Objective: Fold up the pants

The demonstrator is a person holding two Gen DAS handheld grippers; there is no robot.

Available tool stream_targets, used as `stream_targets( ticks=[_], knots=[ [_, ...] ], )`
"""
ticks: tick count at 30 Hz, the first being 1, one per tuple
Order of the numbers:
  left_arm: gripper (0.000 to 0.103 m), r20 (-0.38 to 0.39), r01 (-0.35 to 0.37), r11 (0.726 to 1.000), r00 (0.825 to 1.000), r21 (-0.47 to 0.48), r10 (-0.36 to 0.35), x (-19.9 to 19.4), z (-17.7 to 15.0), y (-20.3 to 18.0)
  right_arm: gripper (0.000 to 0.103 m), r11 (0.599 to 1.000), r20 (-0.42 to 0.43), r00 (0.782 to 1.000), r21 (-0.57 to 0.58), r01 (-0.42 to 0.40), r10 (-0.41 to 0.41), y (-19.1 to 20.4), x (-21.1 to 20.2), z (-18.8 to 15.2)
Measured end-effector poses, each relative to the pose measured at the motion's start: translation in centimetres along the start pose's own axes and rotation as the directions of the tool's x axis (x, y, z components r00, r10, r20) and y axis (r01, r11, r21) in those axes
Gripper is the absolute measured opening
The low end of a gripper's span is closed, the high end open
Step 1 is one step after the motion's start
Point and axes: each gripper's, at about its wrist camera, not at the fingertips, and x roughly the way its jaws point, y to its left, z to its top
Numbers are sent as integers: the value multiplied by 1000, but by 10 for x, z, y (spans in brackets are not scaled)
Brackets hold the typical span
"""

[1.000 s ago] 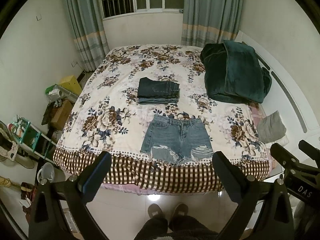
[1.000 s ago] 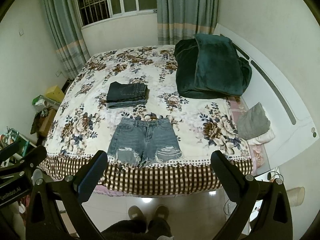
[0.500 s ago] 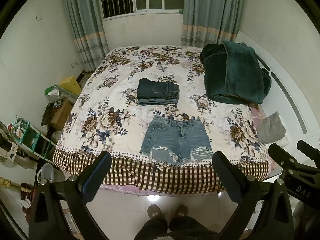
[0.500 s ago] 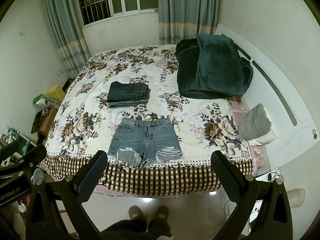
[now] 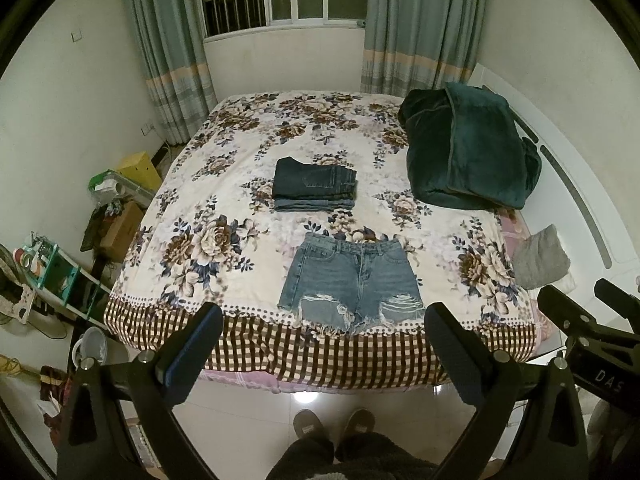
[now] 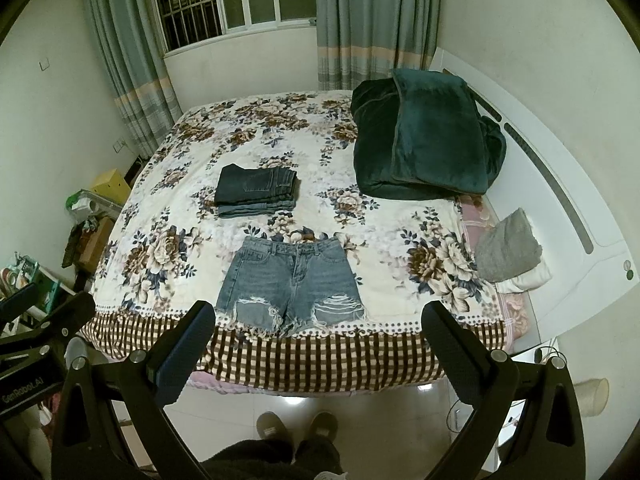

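The left tool (image 5: 322,324) is held above the floor short of the bed's near edge, its fingers spread wide with nothing between them. The right tool (image 6: 318,322) is held likewise, spread and empty. The denim shorts (image 5: 351,282) are laid flat on the bed (image 5: 224,240), waistband away and frayed hems at the near edge, where the flowered cover meets its checked border. Just beyond the waistband, apart from it, a stack of folded jeans (image 5: 315,190) is seen. Farther right, a dark green blanket (image 5: 468,152) is heaped near the white headboard (image 6: 560,184). A grey cloth (image 5: 540,256) is seen at the bed's right edge. Slippers (image 5: 334,426) are seen on the tiled floor below.
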Motion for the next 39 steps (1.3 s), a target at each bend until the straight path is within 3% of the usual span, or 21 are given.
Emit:
stream_targets(
  ticks=[27, 31, 33, 35, 36, 37, 39],
  knots=[
    [103, 5, 3, 1000, 1000, -3, -3, 7, 7, -7, 103, 1000, -21, 1000, 12, 3, -2, 7, 4, 0],
    [103, 62, -73, 997, 995, 8, 72, 37, 16, -4, 103, 999, -33, 999, 43, 4, -2, 2, 34, -2],
    [103, 83, -114, 993, 990, 3, 113, 59, 19, -3, 103, 998, -34, 999, 64, -27, 29, -7, 69, -3],
    [103, 68, -168, 986, 984, 2, 167, 96, 21, -10, 103, 994, -94, 994, 100, -49, 59, -24, 123, 3],
    [103, 66, -179, 984, 982, 1, 178, 107, 20, -9, 103, 994, -94, 994, 100, -49, 59, -24, 123, 3],
    [103, 50, -207, 978, 977, 5, 207, 125, 19, -14, 103, 988, -146, 983, 121, -98, 115, -39, 165, 7],
    [103, -3, -243, 970, 970, 13, 243, 172, 14, -31, 100, 985, -160, 977, 128, -119, 139, -46, 183, 10]
  ],
)
